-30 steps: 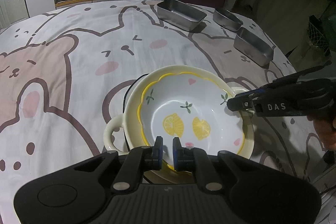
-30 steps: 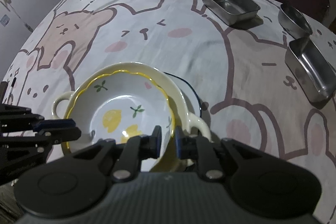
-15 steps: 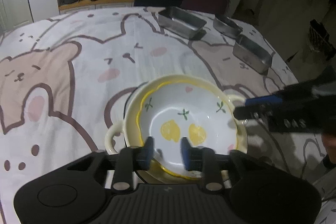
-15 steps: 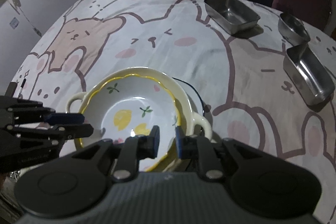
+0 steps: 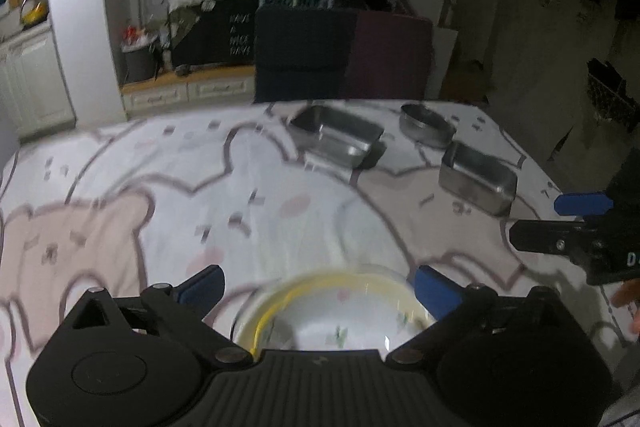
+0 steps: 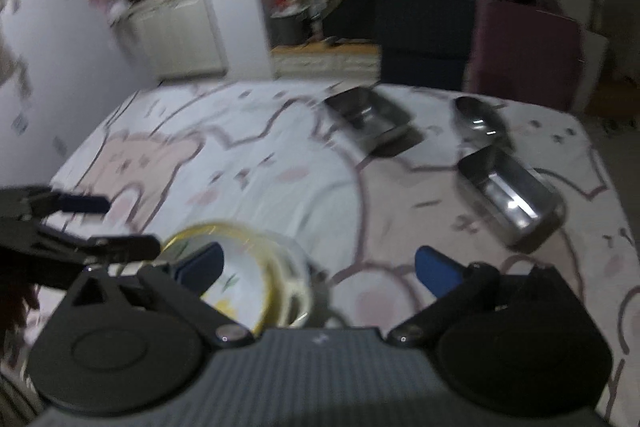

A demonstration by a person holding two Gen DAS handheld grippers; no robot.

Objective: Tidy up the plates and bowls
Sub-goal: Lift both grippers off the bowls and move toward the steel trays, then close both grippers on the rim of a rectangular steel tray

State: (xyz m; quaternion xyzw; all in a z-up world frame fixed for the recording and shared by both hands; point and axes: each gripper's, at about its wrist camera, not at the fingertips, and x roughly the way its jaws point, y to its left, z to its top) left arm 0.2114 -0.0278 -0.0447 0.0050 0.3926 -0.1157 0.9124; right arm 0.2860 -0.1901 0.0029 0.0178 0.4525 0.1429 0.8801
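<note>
Two stacked dishes look done: the lemon bowl (image 5: 336, 319) sits nested in the cream bowl (image 6: 296, 267) at the near edge. Left gripper (image 5: 318, 287) and right gripper (image 6: 318, 267) are opening, nothing between them; three steel containers (image 5: 476, 179) wait far right

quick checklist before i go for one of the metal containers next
1. Left gripper free of the lemon bowl: ok, fingers opening, nothing between them.
2. Right gripper free: ok, fingers opening, nothing pinched.
3. Lemon bowl seated in the stack: ok, though blurred.
4. Three metal containers reachable: near rectangular tin, round tin, far rectangular tin: ok.
5. Tins hold anything: cannot tell.
</note>
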